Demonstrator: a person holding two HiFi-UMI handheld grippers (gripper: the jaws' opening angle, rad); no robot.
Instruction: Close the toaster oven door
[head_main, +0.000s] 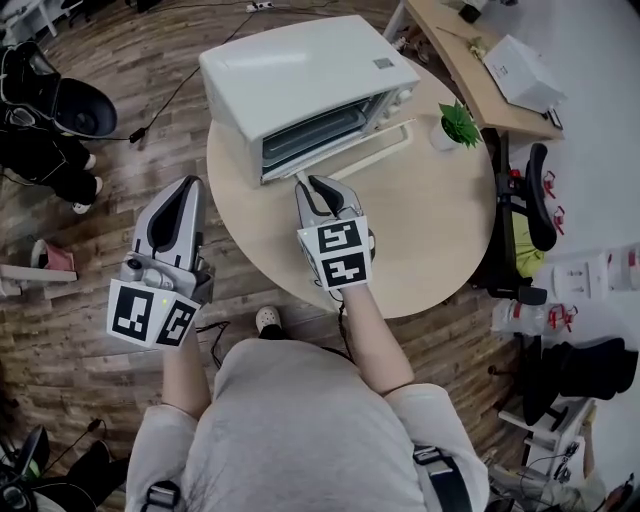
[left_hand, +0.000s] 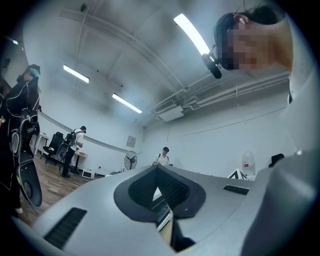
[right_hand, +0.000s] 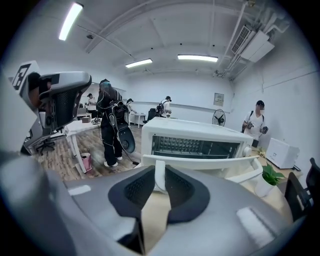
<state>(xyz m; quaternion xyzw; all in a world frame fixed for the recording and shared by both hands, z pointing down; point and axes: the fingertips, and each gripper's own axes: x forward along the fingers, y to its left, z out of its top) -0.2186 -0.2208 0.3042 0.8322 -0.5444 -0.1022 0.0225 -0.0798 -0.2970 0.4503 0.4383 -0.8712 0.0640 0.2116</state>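
The white toaster oven (head_main: 300, 75) stands at the far side of the round table (head_main: 430, 230). Its door (head_main: 375, 152) hangs open and folded down toward me, and the rack inside (right_hand: 195, 146) shows. My right gripper (head_main: 308, 185) is at the door's left front corner. In the right gripper view its jaws (right_hand: 159, 172) are closed on a narrow white piece at the left end of the door handle (right_hand: 250, 172). My left gripper (head_main: 185, 185) is held off the table's left edge, away from the oven. It (left_hand: 158, 172) is shut with nothing in it and points up at the ceiling.
A small potted plant (head_main: 458, 122) stands on the table to the right of the oven. A wooden desk (head_main: 470, 60) and a black office chair (head_main: 525, 210) are to the right. A person in black (head_main: 40, 130) is at the far left, with a cable across the floor.
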